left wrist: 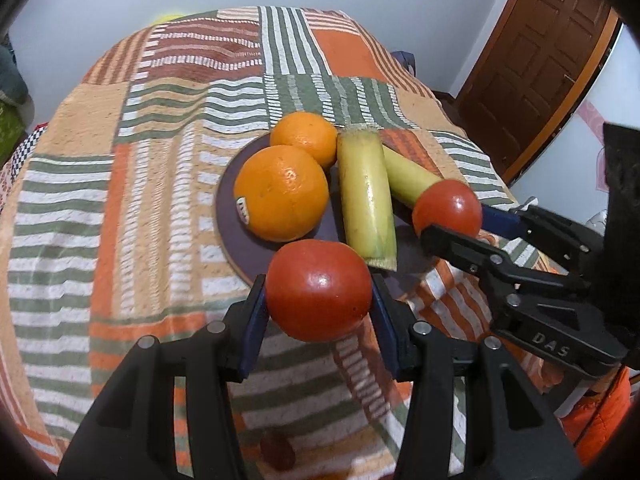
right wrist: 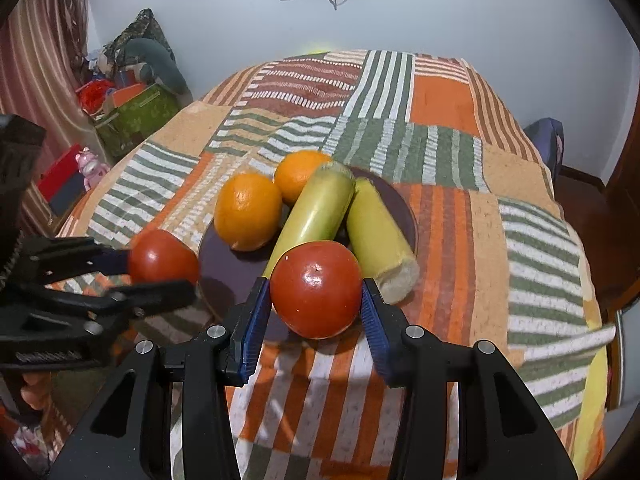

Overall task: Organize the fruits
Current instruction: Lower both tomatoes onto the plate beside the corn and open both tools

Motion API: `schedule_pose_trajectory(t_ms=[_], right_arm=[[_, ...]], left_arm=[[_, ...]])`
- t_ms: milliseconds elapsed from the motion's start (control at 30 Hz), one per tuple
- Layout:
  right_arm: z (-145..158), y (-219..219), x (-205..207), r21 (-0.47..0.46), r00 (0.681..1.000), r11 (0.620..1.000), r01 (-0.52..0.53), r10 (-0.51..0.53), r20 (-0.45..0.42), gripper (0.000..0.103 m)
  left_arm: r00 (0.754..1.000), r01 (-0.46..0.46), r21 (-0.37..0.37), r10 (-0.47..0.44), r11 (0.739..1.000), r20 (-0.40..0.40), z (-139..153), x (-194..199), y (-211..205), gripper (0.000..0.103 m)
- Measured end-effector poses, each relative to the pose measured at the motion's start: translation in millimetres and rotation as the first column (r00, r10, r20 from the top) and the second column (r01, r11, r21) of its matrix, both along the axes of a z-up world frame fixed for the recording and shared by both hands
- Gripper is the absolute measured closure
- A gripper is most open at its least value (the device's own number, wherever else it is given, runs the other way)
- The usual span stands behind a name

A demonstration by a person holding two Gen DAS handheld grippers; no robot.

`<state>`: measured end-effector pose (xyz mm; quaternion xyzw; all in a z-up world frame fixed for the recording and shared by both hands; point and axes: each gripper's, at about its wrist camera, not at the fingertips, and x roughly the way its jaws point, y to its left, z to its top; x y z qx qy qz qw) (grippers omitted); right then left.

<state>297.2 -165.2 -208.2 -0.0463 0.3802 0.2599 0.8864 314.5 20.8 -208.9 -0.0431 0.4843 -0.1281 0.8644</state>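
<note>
Left hand-held gripper (left wrist: 319,294) pinching one red tomato (left wrist: 319,290), right hand-held gripper (right wrist: 316,292) pinching another tomato (right wrist: 316,289), both poised at the near rim of a dark plate (left wrist: 232,236) just ahead bearing two oranges (left wrist: 281,193) and two pale-green cut stalks (left wrist: 370,196) on the striped-cloth tabletop (left wrist: 100,200).

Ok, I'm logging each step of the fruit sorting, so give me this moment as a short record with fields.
left hand-held gripper: shut on left tomato
right hand-held gripper: shut on right tomato
plate: dark, round, on a patchwork cloth
on plate: two oranges, two pale green stalks
tomatoes: both held near the plate's near edge
</note>
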Motion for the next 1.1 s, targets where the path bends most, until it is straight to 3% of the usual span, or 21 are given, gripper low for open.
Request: schedule_pose_trajectory(t_ms=[500, 933, 1100], right_arm=[[-10.0, 7.8, 16.9, -0.003, 1.000, 1.000, -0.027, 0.027, -0.006, 0.061], [-25.6, 8.3, 17.0, -0.039, 0.996, 0.998, -0.055, 0.052, -0.071, 0.061], [-21.7, 7.3, 14.4, -0.041, 0.996, 0.998, -0.049, 0.046, -0.078, 0.061]], left_arm=[[0.998, -0.004, 0.013, 0.005, 1.000, -0.058, -24.4, 26.3, -6.4, 0.055], [0.998, -0.023, 0.021, 0.024, 1.000, -0.051, -19.0, 22.9, -4.8, 0.054], [0.999, -0.026, 0.021, 0.027, 0.999, -0.019, -3.9, 13.1, -3.0, 0.053]])
